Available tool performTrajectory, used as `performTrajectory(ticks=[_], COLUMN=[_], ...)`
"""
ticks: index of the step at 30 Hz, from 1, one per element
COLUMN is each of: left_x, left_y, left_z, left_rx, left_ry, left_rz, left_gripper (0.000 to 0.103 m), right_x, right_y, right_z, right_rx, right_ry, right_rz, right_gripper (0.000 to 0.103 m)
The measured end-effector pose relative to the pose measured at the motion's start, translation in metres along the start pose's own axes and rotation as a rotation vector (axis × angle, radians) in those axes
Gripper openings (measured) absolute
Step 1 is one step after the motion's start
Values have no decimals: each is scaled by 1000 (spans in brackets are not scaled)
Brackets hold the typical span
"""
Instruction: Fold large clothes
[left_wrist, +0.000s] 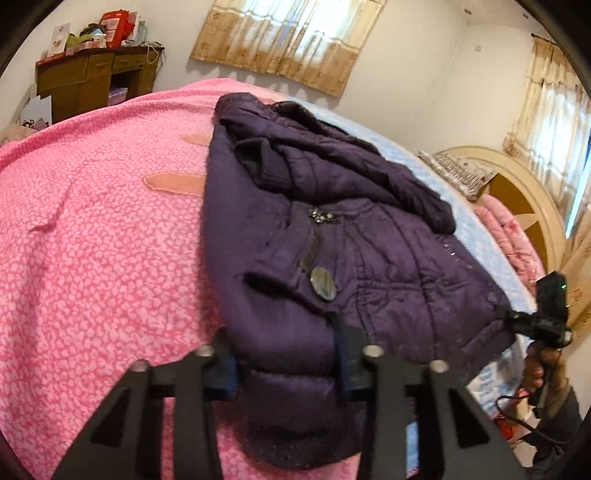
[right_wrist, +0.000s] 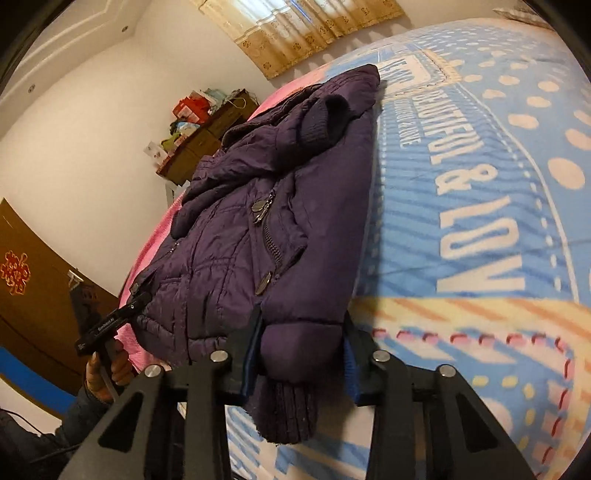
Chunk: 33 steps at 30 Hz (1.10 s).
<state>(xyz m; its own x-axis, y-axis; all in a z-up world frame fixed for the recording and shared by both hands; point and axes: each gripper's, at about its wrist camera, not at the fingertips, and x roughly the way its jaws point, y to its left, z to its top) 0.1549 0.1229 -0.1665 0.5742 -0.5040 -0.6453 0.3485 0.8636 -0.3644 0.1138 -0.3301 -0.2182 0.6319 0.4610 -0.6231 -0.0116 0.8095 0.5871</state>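
Both tools gripping the jacket's near hem corners

The purple jacket (left_wrist: 332, 236) is lying on the bed (left_wrist: 92, 240) with sleeves already tucked across its front; the left tool (left_wrist: 286, 363) and right tool (right_wrist: 301, 349) are each clamping a padded hem corner, so the bottom-to-collar fold is seemingly remaining.
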Motion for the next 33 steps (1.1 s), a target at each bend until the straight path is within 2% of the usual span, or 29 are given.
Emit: performTrajectory(ticks=[3, 5, 12, 14, 16, 19, 23, 24, 26, 29, 32, 33], left_x=[-13, -22, -90, -114, -129, -135, -127, -123, -118, -98, -68, -49], left_y=[-7, -6, -16, -25, -36, -44, -44, -43, -43, -37, -26, -15], left_z=[-2, -4, -14, -16, -15, -9, 23, 41, 56, 103, 137, 153], left_rx=[29, 23, -52, -55, -40, -32, -66, -75, -97, -126, -160, -207], left_ry=[-8, 5, 59, 70, 79, 154, 195, 183, 165, 152, 167, 180], left_rz=[3, -3, -127, -169, -180, -191, -199, -223, -233, -281, -296, -304], left_gripper=[26, 25, 24, 24, 24, 25, 24, 24, 24, 24, 25, 25], right_x=[-8, -18, -85, -112, -137, -156, -152, -149, -144, -126, -97, -84], right_y=[6, 6, 18, 33, 46, 55, 62, 64, 64, 59, 50, 45], right_z=[-6, -10, -41, -46, -46, -39, -13, -1, 23, 72, 127, 144], right_rx=[2, 31, 113, 99, 87, 78, 66, 63, 67, 96, 128, 139], right_ry=[-18, -27, -60, -93, -137, -189, -233, -247, -277, -298, -297, -298], right_rz=[23, 72, 212, 231, 260, 285, 312, 322, 333, 343, 308, 286], right_gripper=[30, 28, 25, 25, 24, 24, 24, 24, 24, 24, 24, 24])
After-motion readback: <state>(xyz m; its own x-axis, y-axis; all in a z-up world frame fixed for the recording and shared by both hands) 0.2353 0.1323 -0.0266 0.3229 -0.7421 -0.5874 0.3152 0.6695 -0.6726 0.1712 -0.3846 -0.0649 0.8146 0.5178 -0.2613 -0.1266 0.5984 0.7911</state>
